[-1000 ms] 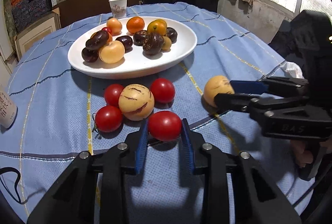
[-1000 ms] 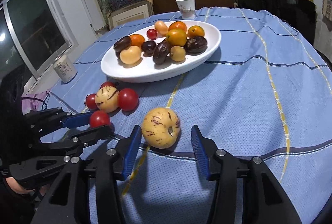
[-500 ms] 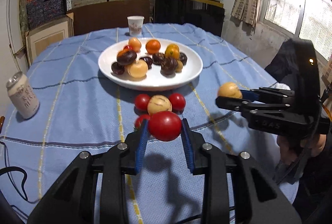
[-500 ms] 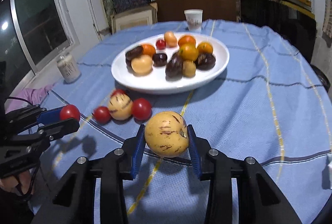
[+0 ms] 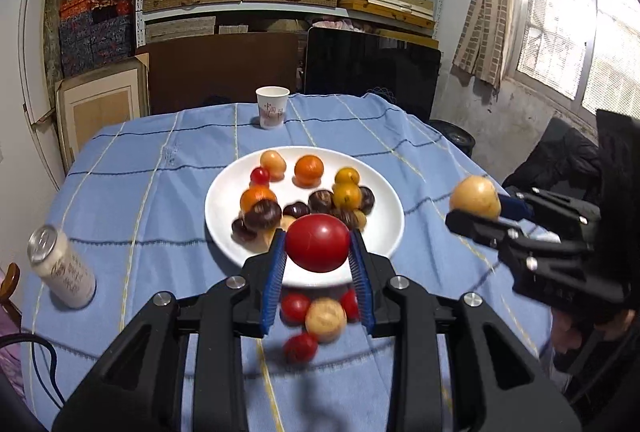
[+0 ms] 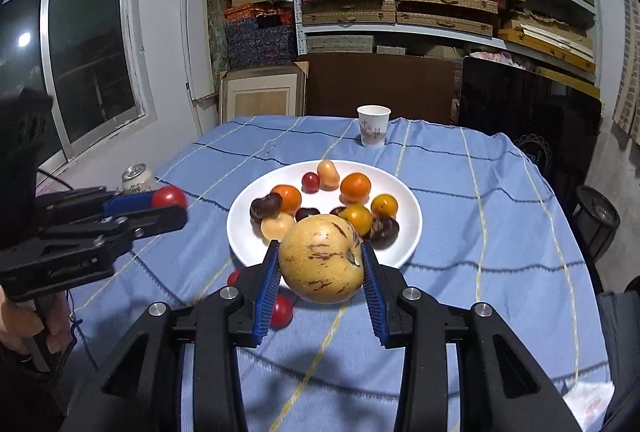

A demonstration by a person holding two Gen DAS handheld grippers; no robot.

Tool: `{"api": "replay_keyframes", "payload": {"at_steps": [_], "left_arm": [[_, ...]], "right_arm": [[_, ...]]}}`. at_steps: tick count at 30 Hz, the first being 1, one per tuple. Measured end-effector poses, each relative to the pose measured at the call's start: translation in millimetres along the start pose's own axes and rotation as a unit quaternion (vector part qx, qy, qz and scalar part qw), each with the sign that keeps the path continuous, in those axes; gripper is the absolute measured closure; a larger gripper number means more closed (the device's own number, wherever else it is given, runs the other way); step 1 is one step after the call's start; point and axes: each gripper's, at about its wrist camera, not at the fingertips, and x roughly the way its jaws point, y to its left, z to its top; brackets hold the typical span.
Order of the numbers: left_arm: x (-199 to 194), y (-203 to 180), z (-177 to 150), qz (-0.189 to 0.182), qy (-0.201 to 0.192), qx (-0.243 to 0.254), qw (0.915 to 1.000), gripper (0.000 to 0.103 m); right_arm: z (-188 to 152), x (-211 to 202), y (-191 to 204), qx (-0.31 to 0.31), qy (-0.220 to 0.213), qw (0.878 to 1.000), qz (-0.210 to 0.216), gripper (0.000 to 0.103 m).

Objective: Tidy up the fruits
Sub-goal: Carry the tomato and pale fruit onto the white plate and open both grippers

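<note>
The left gripper (image 5: 318, 256) is clamping a red tomato (image 5: 318, 242) between its blue pads, holding it in the air in front of the white plate (image 5: 224, 192). The right gripper (image 6: 320, 272) is squeezing a yellow purple-streaked melon (image 6: 322, 258), its jaws pressing both sides, also off the table. The plate is carrying a mix of orange, yellow and dark brown fruits plus 1 small red one. 3 tomatoes and 1 streaked melon are lying on the blue tablecloth (image 5: 160, 192) just beside the plate's near rim. A paper cup (image 5: 272, 107) is standing beyond the plate; a can (image 5: 60, 266) is sitting on the table's left side.
</note>
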Motion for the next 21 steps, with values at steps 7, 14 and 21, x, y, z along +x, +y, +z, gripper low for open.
{"api": "replay_keyframes", "payload": {"at_steps": [7,14,21], "left_arm": [[80.1,17.0,57.4,0.012,0.029,-0.027,0.9991,0.072],[151.9,23.5,66.2,0.026,0.071,-0.033,0.9966,0.072],[139.9,45.9,55.7,0.037,0.06,-0.061,0.9957,0.035]], "right_arm": [[16.8,64.4,-7.9,0.006,0.038,0.999,-0.002,0.064],[3.9,114.0,-6.6,0.001,0.074,0.997,0.018,0.063],[-1.9,96.4,-16.1,0.008,0.055,0.998,0.011,0.056]]}}
